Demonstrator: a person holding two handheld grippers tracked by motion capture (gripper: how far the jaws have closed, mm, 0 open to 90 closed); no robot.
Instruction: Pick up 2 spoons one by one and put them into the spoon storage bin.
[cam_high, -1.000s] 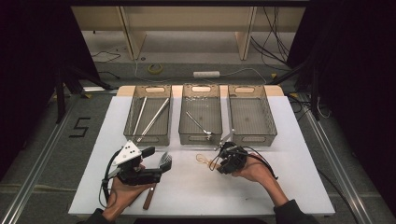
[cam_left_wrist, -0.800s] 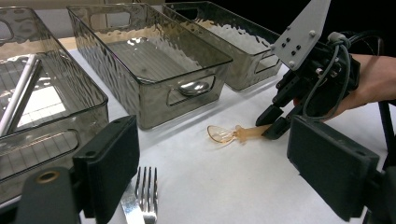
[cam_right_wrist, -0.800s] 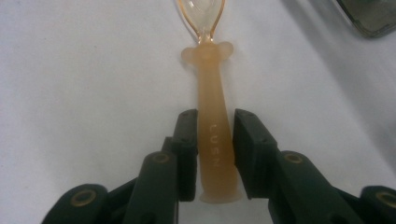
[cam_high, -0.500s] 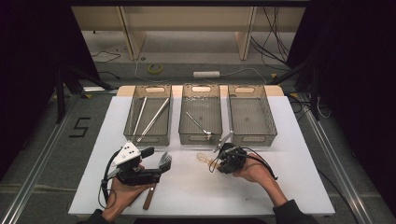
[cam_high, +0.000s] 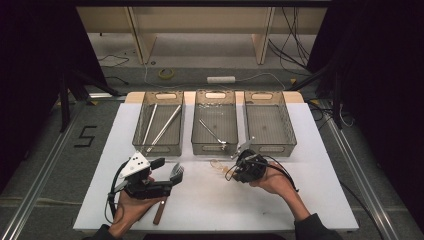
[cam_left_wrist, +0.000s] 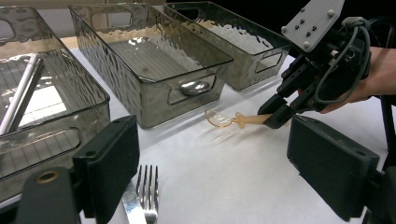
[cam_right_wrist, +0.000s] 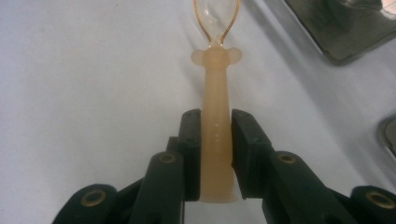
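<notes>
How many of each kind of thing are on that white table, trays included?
Trays: 3
Metal sticks: 2
Metal spoon: 1
Amber plastic spoon: 1
Fork: 1
Total: 8

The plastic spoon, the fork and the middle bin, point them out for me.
plastic spoon (cam_right_wrist: 215, 140), right gripper view, on its handle
fork (cam_left_wrist: 148, 196), left gripper view, on its prongs
middle bin (cam_high: 215, 148), high view, on its near wall

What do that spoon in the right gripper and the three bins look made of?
Spoon: likely plastic; matte, pale, translucent handle and clear amber bowl. Right gripper clamps its handle. Bins: probably smoky clear plastic with a rippled, glossy finish; the white table shows through the walls.
</notes>
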